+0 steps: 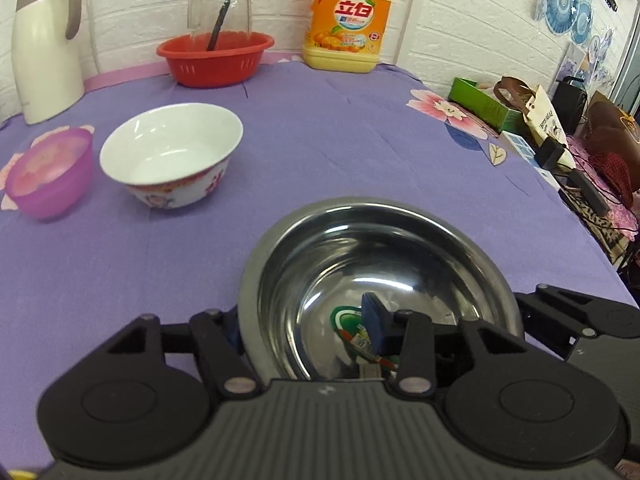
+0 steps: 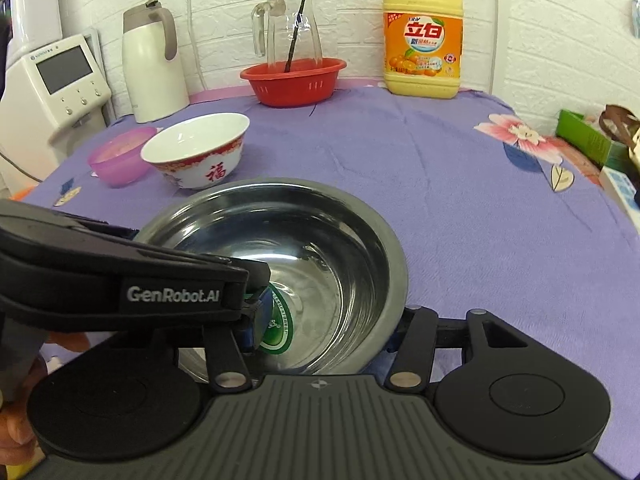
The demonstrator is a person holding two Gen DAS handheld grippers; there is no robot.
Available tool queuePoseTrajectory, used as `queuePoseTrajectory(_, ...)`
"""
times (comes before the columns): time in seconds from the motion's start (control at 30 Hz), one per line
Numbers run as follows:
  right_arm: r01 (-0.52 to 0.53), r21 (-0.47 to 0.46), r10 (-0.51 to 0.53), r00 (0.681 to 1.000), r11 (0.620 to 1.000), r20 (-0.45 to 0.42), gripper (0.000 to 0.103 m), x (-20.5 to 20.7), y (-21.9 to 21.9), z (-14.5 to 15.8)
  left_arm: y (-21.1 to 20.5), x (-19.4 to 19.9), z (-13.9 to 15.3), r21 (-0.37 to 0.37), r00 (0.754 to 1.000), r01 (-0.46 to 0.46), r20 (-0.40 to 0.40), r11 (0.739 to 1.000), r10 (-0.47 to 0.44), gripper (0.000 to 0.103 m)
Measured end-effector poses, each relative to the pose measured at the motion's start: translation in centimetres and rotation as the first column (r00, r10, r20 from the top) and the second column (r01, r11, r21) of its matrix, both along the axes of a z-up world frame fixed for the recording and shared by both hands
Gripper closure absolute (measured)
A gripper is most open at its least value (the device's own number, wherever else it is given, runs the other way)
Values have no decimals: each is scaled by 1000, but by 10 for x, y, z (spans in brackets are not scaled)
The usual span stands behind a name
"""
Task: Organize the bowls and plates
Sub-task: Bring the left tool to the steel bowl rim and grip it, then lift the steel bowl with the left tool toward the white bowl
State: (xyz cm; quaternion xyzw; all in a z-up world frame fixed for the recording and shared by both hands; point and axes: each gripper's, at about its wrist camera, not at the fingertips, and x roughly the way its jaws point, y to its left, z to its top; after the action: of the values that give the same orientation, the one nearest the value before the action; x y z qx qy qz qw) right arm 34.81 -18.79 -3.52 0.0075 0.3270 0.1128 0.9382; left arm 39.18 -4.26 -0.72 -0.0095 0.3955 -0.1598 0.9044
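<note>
I have both grippers on the steel bowl (image 1: pixel 376 284), which fills the lower centre of both views and sits on the purple cloth (image 1: pixel 340 140).

Left gripper (image 1: pixel 308 328): one finger is outside the bowl's left wall and one blue pad (image 1: pixel 372 320) is inside it, so the jaws straddle the rim. They look clamped on the wall, though the outer contact is hidden behind the rim. In the right view this gripper (image 2: pixel 256 312) comes in from the left edge with its tip dipped into the bowl beside a green sticker (image 2: pixel 280 320) on the inner wall.

Right gripper (image 2: pixel 324 332): its fingers bracket the bowl's near side, one low left and one at the right wall. The jaws stand fairly wide apart. I cannot tell whether the pads press the steel, because the left gripper covers the left contact.

Judgement: two holds on one wide, slick bowl make sense, since a rim pinch alone may let it swing.

The china bowl (image 2: pixel 196 152) and the pink bowl (image 2: pixel 118 156) stand touching or nearly so at mid left, upright and empty. I judge they are the nesting targets. The red basket (image 2: pixel 294 80) with a glass jug (image 2: pixel 290 20), the flask (image 2: pixel 154 60) and the detergent (image 2: pixel 424 40) line the top by the wall, out of the way.

Risk: steel slipping in the pads on lift.
</note>
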Motion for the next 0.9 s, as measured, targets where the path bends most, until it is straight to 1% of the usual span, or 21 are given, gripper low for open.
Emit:
queuePoseTrajectory(0.03,-5,15,5,1000,1000,-7,17,-5,1,1,1,-8,3,3,1000,3,16,1000,-3,62)
queuePoseTrajectory(0.1,-5,24,5,1000,1000,6,17,-17,4,6,5,-23,12,1,999,5,45,1000,-5,61)
queuePoseTrajectory(0.2,-9,2,9,998,1000,57,16,-43,14,19,12,-46,26,-6,997,6,80,1000,-5,61)
queuePoseTrajectory(0.27,-17,-7,17,996,1000,91,14,-59,20,29,18,-64,39,-5,993,6,121,1000,-5,61)
queuePoseTrajectory(0.37,-31,-11,33,989,999,145,13,-84,29,44,30,-91,54,-5,985,-7,171,1000,8,62)
queuePoseTrajectory(0.53,-82,4,80,980,997,184,13,-117,49,57,60,-138,66,-7,973,-51,227,999,51,62)
queuePoseTrajectory(0.6,-114,8,111,976,993,186,12,-128,61,58,74,-154,64,-13,969,-82,232,997,83,62)
queuePoseTrajectory(0.7,-163,11,159,972,987,174,12,-140,80,55,96,-172,59,-28,966,-131,220,991,134,62)
queuePoseTrajectory(0.8,-210,13,205,966,978,155,9,-149,99,50,115,-187,52,-52,963,-174,198,983,180,62)
queuePoseTrajectory(0.9,-232,19,227,964,973,141,8,-156,113,46,120,-194,48,-49,963,-187,188,981,193,61)
